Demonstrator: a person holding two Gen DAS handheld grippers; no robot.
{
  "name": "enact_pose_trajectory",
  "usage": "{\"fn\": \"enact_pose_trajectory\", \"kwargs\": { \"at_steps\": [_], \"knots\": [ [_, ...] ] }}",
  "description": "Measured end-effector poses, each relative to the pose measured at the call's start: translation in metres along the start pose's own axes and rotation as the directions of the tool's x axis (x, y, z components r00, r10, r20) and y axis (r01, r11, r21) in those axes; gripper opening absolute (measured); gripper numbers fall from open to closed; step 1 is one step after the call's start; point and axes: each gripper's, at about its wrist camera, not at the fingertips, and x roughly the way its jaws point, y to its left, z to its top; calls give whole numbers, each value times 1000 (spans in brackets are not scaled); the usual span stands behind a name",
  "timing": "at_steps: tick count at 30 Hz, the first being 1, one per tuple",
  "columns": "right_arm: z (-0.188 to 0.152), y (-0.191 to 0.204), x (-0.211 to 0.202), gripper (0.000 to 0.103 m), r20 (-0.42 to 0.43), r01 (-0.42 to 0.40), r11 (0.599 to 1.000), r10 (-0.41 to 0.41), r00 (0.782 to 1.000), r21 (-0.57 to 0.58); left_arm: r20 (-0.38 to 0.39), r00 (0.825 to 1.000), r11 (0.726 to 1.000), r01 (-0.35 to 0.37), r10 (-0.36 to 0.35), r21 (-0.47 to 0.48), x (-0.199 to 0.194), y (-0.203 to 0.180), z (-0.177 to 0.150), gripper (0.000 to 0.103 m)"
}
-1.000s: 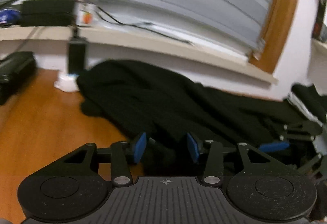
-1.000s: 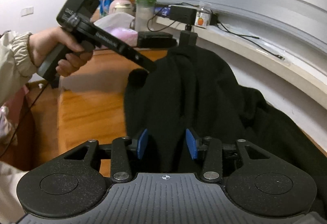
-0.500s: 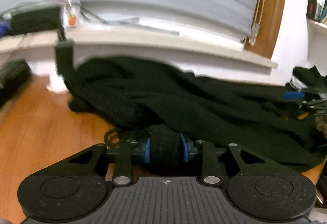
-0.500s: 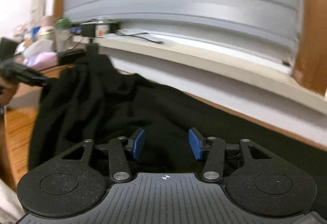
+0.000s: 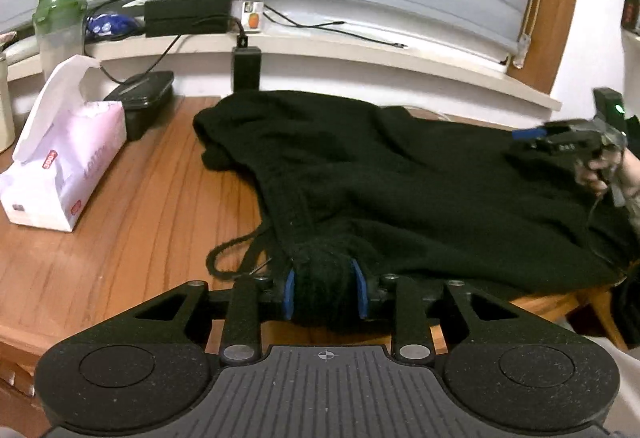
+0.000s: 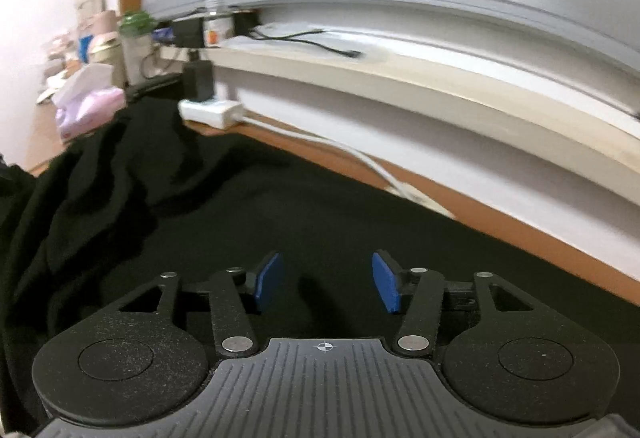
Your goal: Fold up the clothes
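The left gripper (image 5: 325,288) has closed its jaws on a bunched edge of the black garment (image 5: 400,174); the right gripper (image 6: 326,287), jaws opening, holds nothing. Spreading seems underway.

A wooden table (image 5: 132,206) with orange-brown grain fills the lower left of the left wrist view. A black knitted garment (image 5: 400,174) lies spread across it from the centre to the right edge. At the left sits a pink and white tissue pack (image 5: 64,162), with a black lidded box (image 5: 142,100) just behind it, near the wall. A white power strip (image 6: 212,110) rests at the table's back edge.
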Motion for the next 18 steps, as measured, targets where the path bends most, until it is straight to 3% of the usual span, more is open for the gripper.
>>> {"fn": "enact_pose_trajectory", "kwargs": {
  "at_steps": [4, 9, 11, 12, 15, 18],
  "knots": [
    [28, 26, 38, 59, -6, -80, 995, 80, 997, -63, 46, 999, 1000, -6, 6, -11, 3, 0, 2, 32],
    [38, 35, 94, 58, -96, -40, 988, 26, 995, -150, 106, 994, 999, -37, 40, -26, 7, 5, 1, 31],
    [34, 26, 99, 58, -59, -37, 992, 30, 998, -122, 112, 992, 998, -48, 51, -31, 9, 10, 1, 31],
    [35, 16, 102, 58, -62, -46, 998, 43, 997, -52, 113, 992, 998, -55, 59, -34, 9, 13, 0, 31],
    [37, -5, 109, 57, -41, 37, 999, -37, 998, -1, 114, 990, 996, -73, 79, -53, 5, 24, -6, 30],
    [43, -16, 115, 49, -46, 126, 992, -126, 991, -12, 110, 988, 993, -98, 105, -72, -1, 32, -14, 30]
  ]
}}
